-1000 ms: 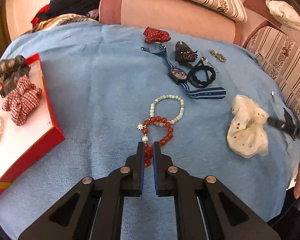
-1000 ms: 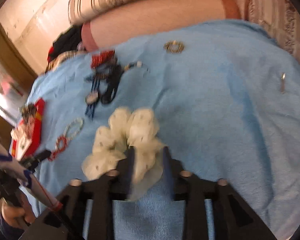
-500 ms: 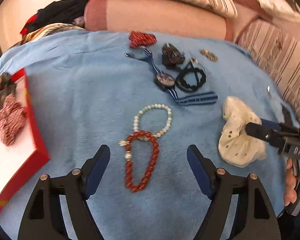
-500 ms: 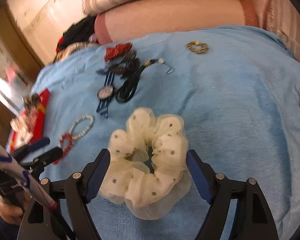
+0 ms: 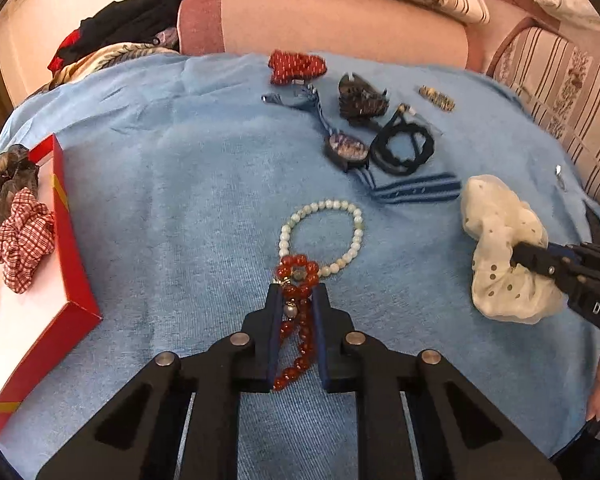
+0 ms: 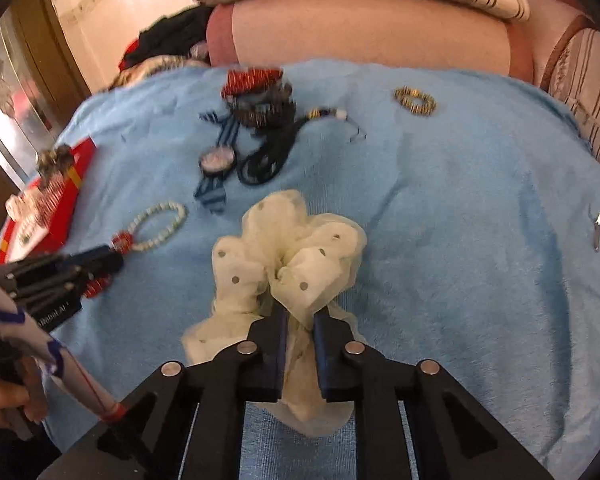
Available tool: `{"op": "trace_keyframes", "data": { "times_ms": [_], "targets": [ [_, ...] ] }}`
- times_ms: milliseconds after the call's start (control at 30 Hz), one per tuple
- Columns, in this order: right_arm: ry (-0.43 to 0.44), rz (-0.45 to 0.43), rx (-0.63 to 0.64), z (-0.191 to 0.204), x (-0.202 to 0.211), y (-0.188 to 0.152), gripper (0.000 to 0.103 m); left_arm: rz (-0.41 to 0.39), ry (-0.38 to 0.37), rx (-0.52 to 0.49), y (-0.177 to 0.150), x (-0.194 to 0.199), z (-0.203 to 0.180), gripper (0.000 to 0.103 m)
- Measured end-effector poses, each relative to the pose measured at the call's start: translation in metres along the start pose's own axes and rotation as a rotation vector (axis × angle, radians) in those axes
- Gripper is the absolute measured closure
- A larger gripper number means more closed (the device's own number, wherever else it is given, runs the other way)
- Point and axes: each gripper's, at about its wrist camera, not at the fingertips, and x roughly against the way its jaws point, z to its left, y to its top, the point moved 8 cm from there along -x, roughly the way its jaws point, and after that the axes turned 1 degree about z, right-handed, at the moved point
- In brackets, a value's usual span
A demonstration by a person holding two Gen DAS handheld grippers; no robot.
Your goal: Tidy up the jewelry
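Half a second back both pairs of jaws stood wide; now both are closing. Left gripper (image 5: 296,300) pinches the red bead bracelet (image 5: 298,320), its strand bunched into a narrow doubled line between the pads. Right gripper (image 6: 300,320) squeezes the cream dotted scrunchie (image 6: 288,264), fabric crumpled and puffed up ahead of the fingertips

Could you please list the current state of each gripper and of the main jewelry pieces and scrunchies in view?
left gripper: jaws closing on the red bead bracelet.
right gripper: jaws closing on the cream scrunchie.
white bead bracelet: flat on the blue cloth, free.
watch: lying loose.
red tray: holds the checked scrunchie.
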Motion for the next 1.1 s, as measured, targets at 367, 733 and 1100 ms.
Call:
{"op": "trace_keyframes", "data": {
  "times_ms": [367, 733, 1100],
  "targets": [
    [0.035, -0.109, -0.047, -0.003, 0.032, 0.017, 0.092, -0.065, -0.004, 0.025, 0.011, 0.024, 0.008, 0.103],
    [0.049, -0.131, -0.057, 0.000, 0.036, 0.023, 0.092, 0.030, -0.068, 0.027, -0.004, 0.016, 0.011, 0.060],
    [0.076, -0.119, -0.051, 0.004, 0.034, 0.021, 0.092, 0.043, 0.095, -0.122, -0.007, -0.014, -0.003, 0.084]
  ]
}}
